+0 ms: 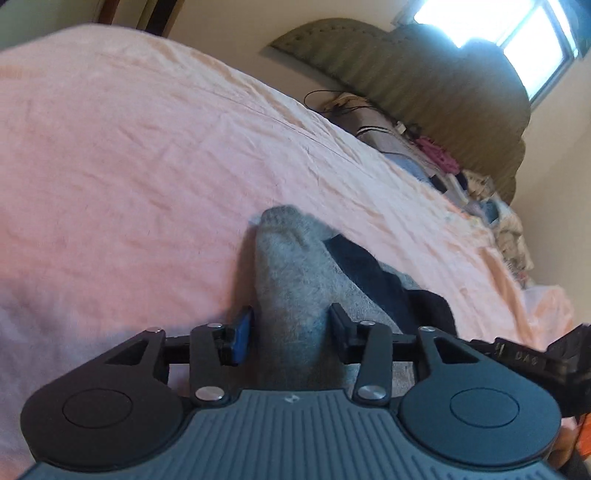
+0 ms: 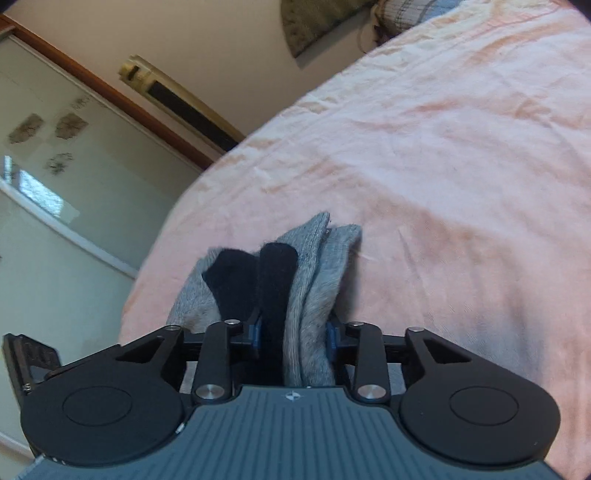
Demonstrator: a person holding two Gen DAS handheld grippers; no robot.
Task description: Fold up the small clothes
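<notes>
Over the pink bedsheet (image 1: 147,147), near its edge, I held the grey-and-black socks (image 2: 314,280) half folded, my right claw (image 2: 294,334) clamped on the bunched layers, my left claw (image 1: 291,328) gripping the other end, final tuck undone.

Your left wrist camera looks low across the bed (image 1: 147,166) toward the headboard (image 1: 424,74); your right faces the wardrobe (image 2: 55,166). Both sit close over the socks (image 1: 291,277).

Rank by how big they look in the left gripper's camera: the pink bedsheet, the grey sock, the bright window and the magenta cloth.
1. pink bedsheet, by far.
2. grey sock, though it sits nearest the camera, between the left gripper fingers.
3. window.
4. magenta cloth, far off.
</notes>
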